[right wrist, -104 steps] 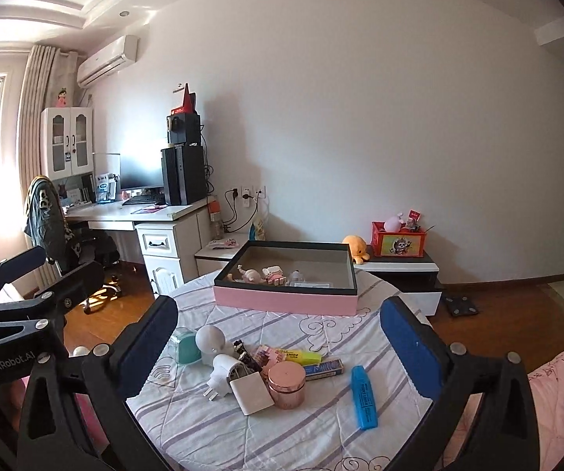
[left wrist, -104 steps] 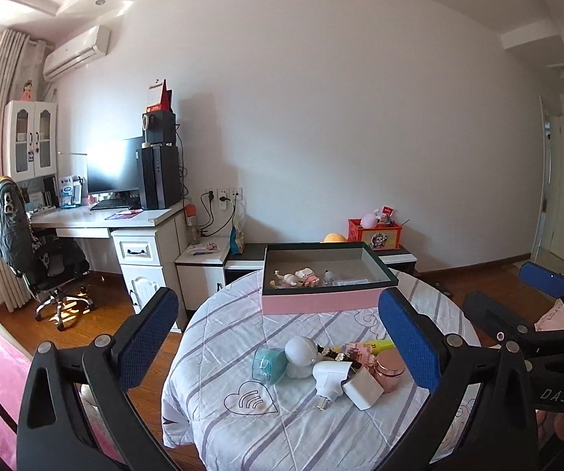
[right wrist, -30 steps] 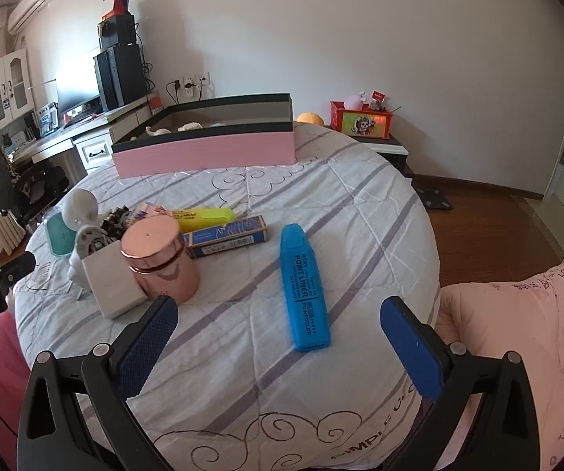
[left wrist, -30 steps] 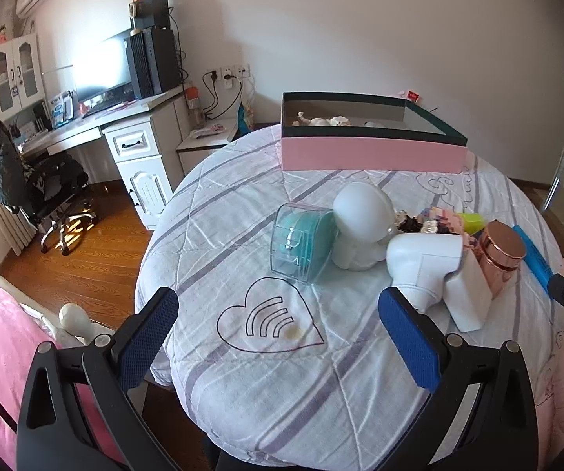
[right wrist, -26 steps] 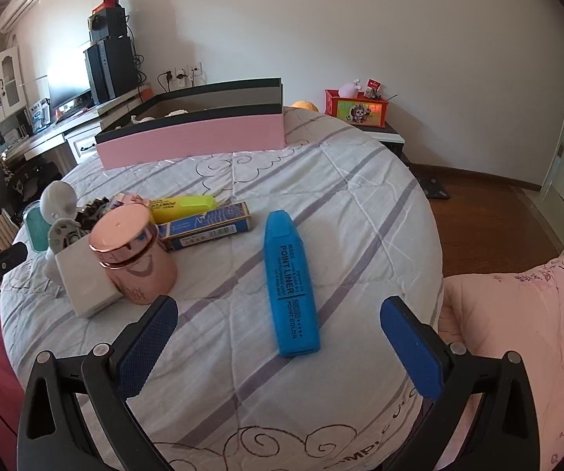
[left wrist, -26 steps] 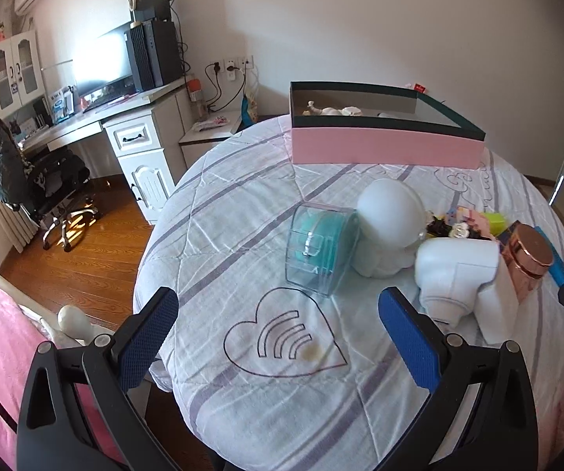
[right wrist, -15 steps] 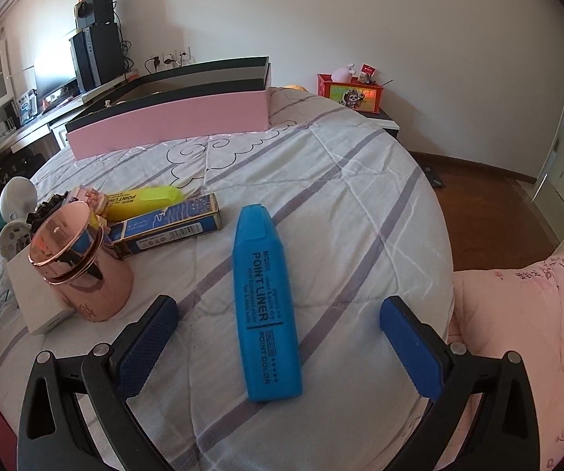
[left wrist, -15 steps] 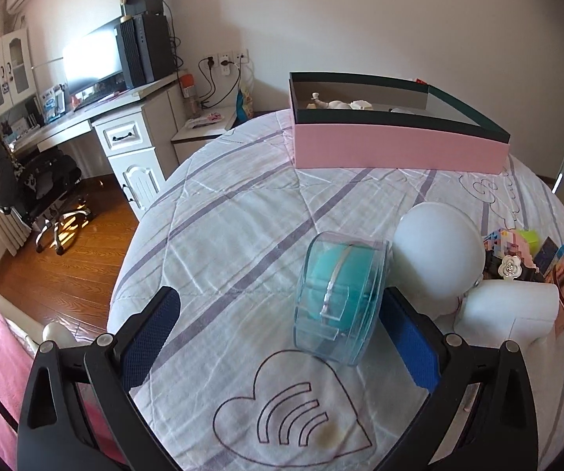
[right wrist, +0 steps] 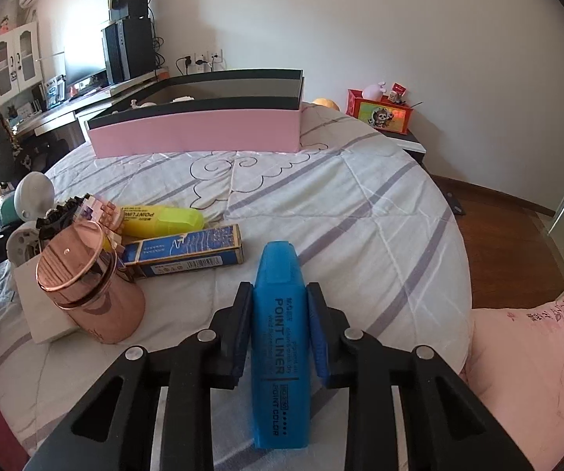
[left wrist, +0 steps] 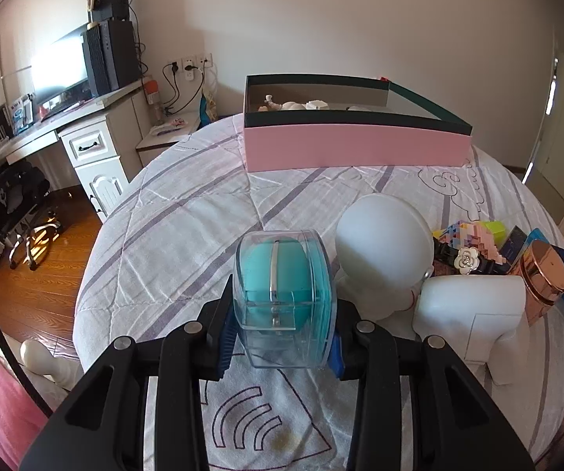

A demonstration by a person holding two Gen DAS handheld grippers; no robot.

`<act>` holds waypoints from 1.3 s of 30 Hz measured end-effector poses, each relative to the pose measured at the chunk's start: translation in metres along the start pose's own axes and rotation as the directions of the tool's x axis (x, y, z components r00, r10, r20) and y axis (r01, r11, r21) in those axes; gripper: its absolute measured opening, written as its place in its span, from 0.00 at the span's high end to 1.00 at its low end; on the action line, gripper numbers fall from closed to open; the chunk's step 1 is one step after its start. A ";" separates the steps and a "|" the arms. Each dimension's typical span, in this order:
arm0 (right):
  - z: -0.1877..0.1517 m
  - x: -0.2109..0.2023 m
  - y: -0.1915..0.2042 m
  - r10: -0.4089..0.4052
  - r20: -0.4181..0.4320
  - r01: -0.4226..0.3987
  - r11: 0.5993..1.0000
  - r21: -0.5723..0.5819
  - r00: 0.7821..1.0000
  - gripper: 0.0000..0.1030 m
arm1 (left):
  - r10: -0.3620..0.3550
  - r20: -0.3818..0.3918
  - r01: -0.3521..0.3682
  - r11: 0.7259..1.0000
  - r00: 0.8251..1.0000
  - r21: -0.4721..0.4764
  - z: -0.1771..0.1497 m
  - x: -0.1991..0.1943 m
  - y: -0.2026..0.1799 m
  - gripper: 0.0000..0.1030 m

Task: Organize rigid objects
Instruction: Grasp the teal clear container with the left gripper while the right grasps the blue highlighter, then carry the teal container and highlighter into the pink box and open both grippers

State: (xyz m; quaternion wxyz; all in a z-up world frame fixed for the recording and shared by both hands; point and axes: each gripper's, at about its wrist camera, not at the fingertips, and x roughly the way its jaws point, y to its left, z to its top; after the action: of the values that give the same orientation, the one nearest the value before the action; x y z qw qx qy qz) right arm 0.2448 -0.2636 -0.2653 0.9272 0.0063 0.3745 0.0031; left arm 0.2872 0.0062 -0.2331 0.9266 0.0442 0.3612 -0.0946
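Left wrist view: left tool clamps the clear teal case; right tool clamps the blue highlighter.

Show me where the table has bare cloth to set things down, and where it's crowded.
Bare cloth runs between the pink box and the clutter, and right of the blue highlighter to the table's edge. In the left view, cloth left of the teal case is bare too. Crowded: copper jar, blue carton, yellow highlighter and white lamp.

Light: bright daylight from nine o'clock, glaring off monitor (washed white)
Edges: fisheye-bent, dark vignette corners
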 end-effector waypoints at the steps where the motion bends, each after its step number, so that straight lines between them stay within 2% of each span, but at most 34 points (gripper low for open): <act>1: 0.001 0.000 0.000 0.004 0.002 -0.004 1.000 -0.001 1.000 0.74 | 0.000 0.006 0.000 1.000 1.000 -0.003 0.001 -0.003 0.001 0.64; 8: 0.012 -0.012 0.003 0.060 0.063 -0.061 0.998 0.005 0.996 0.74 | -0.012 0.051 0.012 1.000 0.999 -0.014 0.009 -0.027 0.004 0.64; 18: 0.057 -0.035 0.012 0.106 0.162 -0.099 0.994 -0.048 0.981 0.74 | -0.060 0.125 0.057 0.998 0.990 0.027 0.034 -0.053 -0.011 0.64; 27: 0.106 -0.043 0.029 0.170 0.235 -0.147 0.983 -0.111 0.957 0.74 | -0.115 0.191 0.095 0.990 0.975 0.108 0.085 -0.064 -0.032 0.64; 31: 0.137 -0.035 0.039 0.187 0.245 -0.151 0.976 -0.157 0.951 0.73 | -0.131 0.211 0.096 0.981 0.969 0.171 0.120 -0.056 -0.045 0.64; 34: 0.166 -0.021 0.042 0.192 0.241 -0.150 0.972 -0.180 0.952 0.73 | -0.158 0.192 0.122 0.974 0.969 0.189 0.152 -0.035 -0.050 0.64; 39: 0.215 0.026 0.043 0.204 0.182 -0.171 0.968 -0.184 0.962 0.73 | -0.221 0.091 0.203 0.963 0.971 0.176 0.202 0.026 -0.050 0.64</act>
State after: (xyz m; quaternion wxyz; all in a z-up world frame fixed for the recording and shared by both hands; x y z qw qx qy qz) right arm 0.4132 -0.2220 -0.1281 0.9527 -0.0357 0.2760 0.1219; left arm 0.4288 -0.0768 -0.1030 0.9228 0.0765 0.3031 -0.2254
